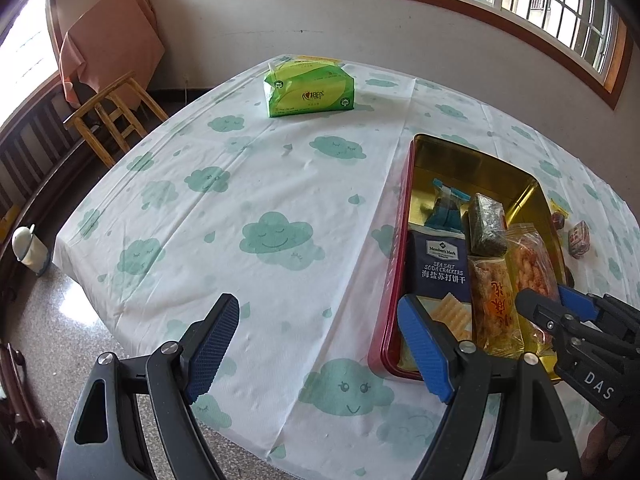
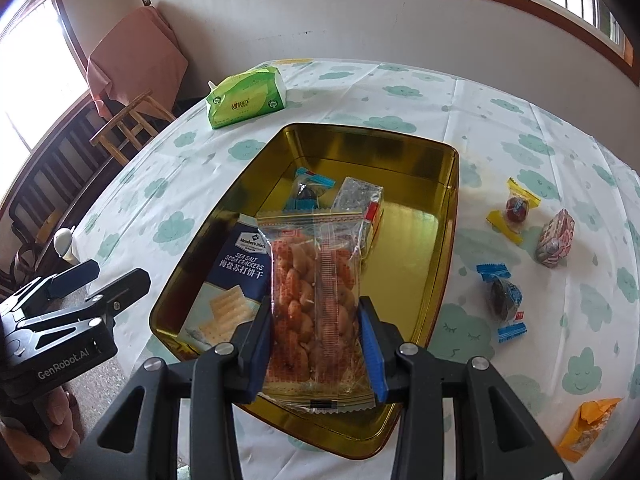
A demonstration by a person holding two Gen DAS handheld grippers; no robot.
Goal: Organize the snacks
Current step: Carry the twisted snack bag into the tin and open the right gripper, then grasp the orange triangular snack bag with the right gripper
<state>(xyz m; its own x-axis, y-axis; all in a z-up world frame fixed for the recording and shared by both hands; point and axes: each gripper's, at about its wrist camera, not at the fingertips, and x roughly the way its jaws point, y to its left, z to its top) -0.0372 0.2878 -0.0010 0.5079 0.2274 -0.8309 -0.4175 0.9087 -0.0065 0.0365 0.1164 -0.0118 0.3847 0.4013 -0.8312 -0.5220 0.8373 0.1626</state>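
Observation:
A clear pack of orange-red snacks (image 2: 316,288) is clamped between the blue pads of my right gripper (image 2: 316,324), hanging over the near end of the gold-lined tin (image 2: 420,152). Inside the tin lie a navy soda cracker pack (image 2: 240,272), a blue-wrapped candy (image 2: 306,188) and a silvery-green bar (image 2: 356,196). In the left wrist view an orange pack (image 1: 496,304) also lies in the tin (image 1: 472,160), beside the held pack (image 1: 532,264). My left gripper (image 1: 320,320) is open over bare tablecloth, left of the tin, with nothing between its fingers.
Loose snacks lie on the cloth right of the tin: a yellow-wrapped candy (image 2: 514,208), a pink pack (image 2: 556,238), a blue-wrapped one (image 2: 504,298), an orange pack (image 2: 588,428). A green tissue pack (image 1: 308,88) sits at the far side. A wooden stool (image 1: 116,116) stands beyond the table's left edge.

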